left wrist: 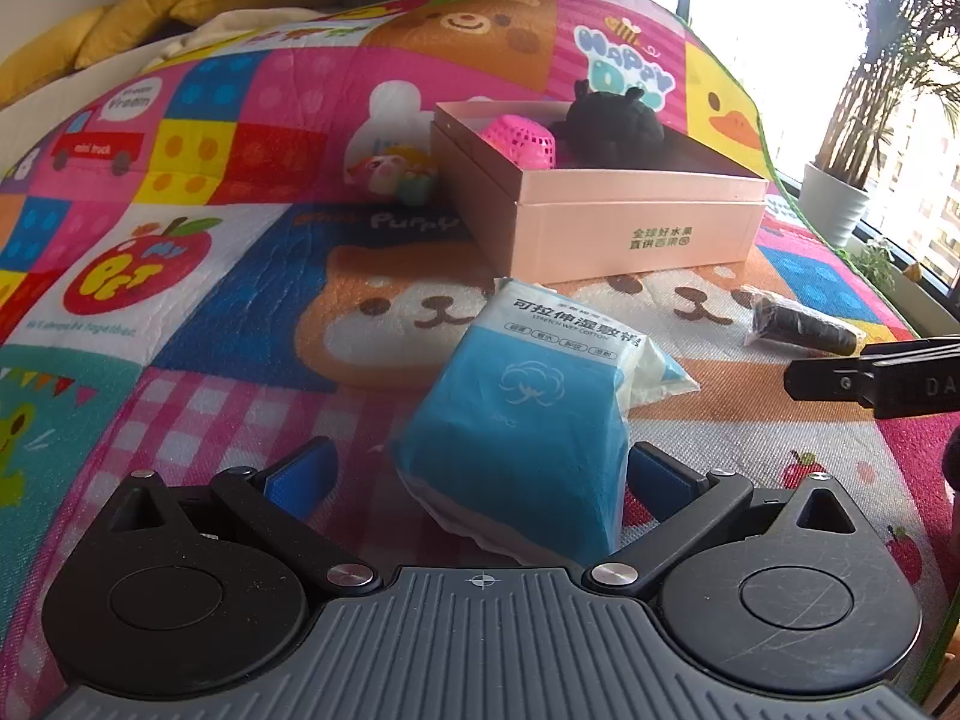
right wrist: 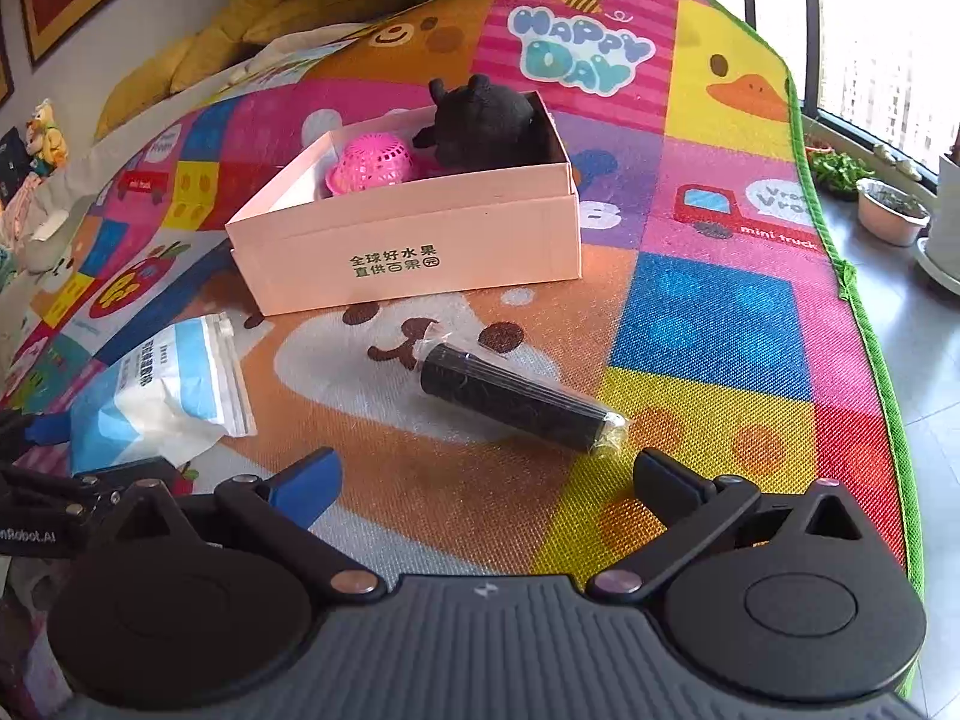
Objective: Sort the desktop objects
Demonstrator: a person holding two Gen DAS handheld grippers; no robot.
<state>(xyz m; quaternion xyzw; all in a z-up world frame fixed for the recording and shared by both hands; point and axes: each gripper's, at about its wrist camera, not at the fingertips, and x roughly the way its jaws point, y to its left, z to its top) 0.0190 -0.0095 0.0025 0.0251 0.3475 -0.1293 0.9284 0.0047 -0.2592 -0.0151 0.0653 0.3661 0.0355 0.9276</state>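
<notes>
**Left tongs around the blue pack, right tongs wide over the mat**

Here the left gripper (left wrist: 480,480) stands wide, with the blue pack (left wrist: 528,420) of wet cotton between its blue pads; the right pad (left wrist: 660,477) sits against the pack's side, the left pad (left wrist: 300,474) stands clear of it, so no real clamp shows. The pack is tilted, its lower end near the gripper body. The right gripper (right wrist: 489,480) is spread as wide as it goes and holds nothing; only the mat (right wrist: 720,312) shows between its fingers. Just ahead of it lies a black roll (right wrist: 516,399) in clear wrap, flat on the mat. Beyond stands the pink box (right wrist: 408,240), with a pink mesh ball (right wrist: 372,165) and a black plush toy (right wrist: 480,120) inside. A small figurine (left wrist: 399,171) sits left of the box
</notes>
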